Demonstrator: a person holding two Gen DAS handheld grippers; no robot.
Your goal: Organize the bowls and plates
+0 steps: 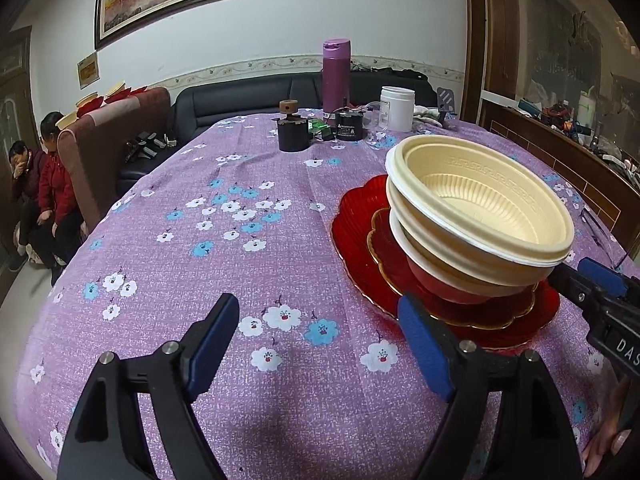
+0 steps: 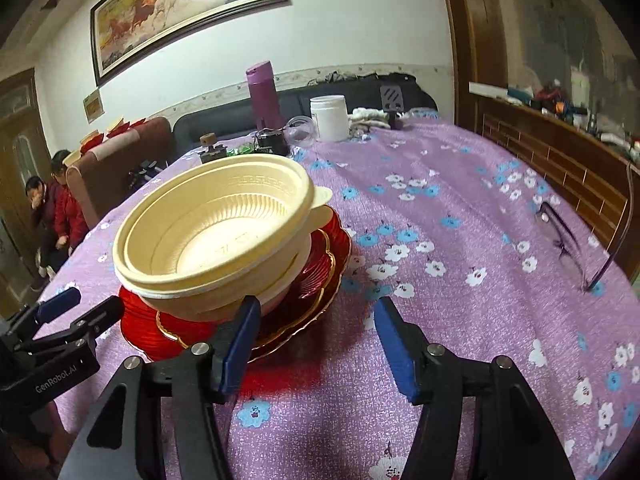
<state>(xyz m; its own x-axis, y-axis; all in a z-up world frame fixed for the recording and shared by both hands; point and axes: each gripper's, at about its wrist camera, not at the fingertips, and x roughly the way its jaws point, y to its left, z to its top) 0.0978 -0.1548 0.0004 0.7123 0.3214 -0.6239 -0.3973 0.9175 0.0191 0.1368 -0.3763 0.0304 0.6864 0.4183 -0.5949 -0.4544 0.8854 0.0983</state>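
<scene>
The left gripper [image 2: 60,308] body is displaying the marking "GenRobot.AI". The right gripper [image 1: 580,276] is showing the letters "DAS"; the rest is cut off. Both grippers are standing with fingers apart, gripping nothing. Between them, the cream bowls [image 1: 480,208] are sitting nested and tilted inside a red bowl [image 1: 448,288], resting on stacked red plates [image 1: 352,232] ahead of the fingertips.
</scene>
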